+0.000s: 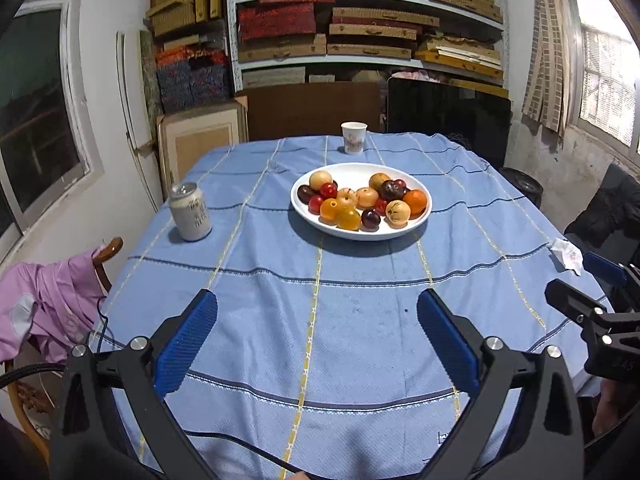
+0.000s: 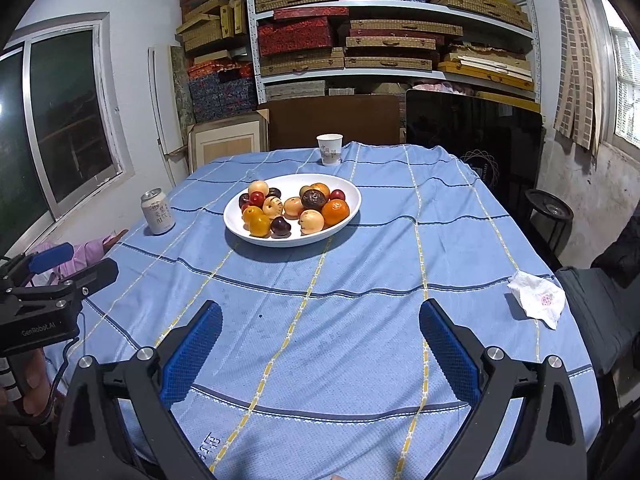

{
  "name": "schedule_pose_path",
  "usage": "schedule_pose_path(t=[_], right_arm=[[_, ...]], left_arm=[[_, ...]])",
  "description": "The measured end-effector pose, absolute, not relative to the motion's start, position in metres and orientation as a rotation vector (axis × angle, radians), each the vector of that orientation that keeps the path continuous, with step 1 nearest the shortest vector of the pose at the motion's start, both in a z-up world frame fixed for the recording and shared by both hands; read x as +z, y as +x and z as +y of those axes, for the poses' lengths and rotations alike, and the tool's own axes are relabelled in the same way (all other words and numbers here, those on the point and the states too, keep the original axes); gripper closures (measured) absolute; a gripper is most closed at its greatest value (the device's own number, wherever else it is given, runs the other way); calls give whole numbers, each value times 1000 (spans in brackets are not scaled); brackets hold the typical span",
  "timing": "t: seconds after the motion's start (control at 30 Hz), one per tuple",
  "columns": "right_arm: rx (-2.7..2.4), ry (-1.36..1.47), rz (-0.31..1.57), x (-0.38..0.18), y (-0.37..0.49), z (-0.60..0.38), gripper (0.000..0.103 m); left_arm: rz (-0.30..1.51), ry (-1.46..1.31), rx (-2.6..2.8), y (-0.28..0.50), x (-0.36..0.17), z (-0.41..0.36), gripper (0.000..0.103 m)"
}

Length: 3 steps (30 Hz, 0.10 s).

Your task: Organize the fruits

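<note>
The fruits lay heaped in a white oval plate that sat past the middle of the table, on a light blue tablecloth crossed by dark blue and yellow lines. The pile mixed pale yellow-tan round fruits, small red ones, dark purple-brown ones, amber-yellow ones and one bright orange fruit at about 3 o'clock on the plate, touching the tan speckled fruit beside it. From the plate, a white paper cup stood upright at 12 o'clock near the far edge of the table, a pale drink can stood upright at 9 o'clock near the left edge, well apart from the plate, and a crumpled white tissue lay at about 4 o'clock by the right edge. The left hand-held gripper hovered over the near part of the cloth at 6 o'clock from the plate, its blue-padded fingers spread wide with nothing between them. The right hand-held gripper hung likewise over the near cloth, its blue pads spread apart and empty. A pink garment hung over a wooden chair at the table's left side. Behind the table stood metal shelves stacked with woven and patterned flat boxes, and a dark screen leaned at the right.
</note>
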State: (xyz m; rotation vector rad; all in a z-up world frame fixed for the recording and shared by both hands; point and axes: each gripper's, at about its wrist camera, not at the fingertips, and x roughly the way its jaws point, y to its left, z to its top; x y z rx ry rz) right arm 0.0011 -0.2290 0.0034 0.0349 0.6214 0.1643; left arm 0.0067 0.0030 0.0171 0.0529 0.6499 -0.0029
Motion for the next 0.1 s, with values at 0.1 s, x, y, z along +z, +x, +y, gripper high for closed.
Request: schedule_pose_path(t=[0.1], right_arm=[[159, 39, 628, 1, 2, -230, 3]], left_arm=[[658, 50, 9, 9, 14, 4, 5]])
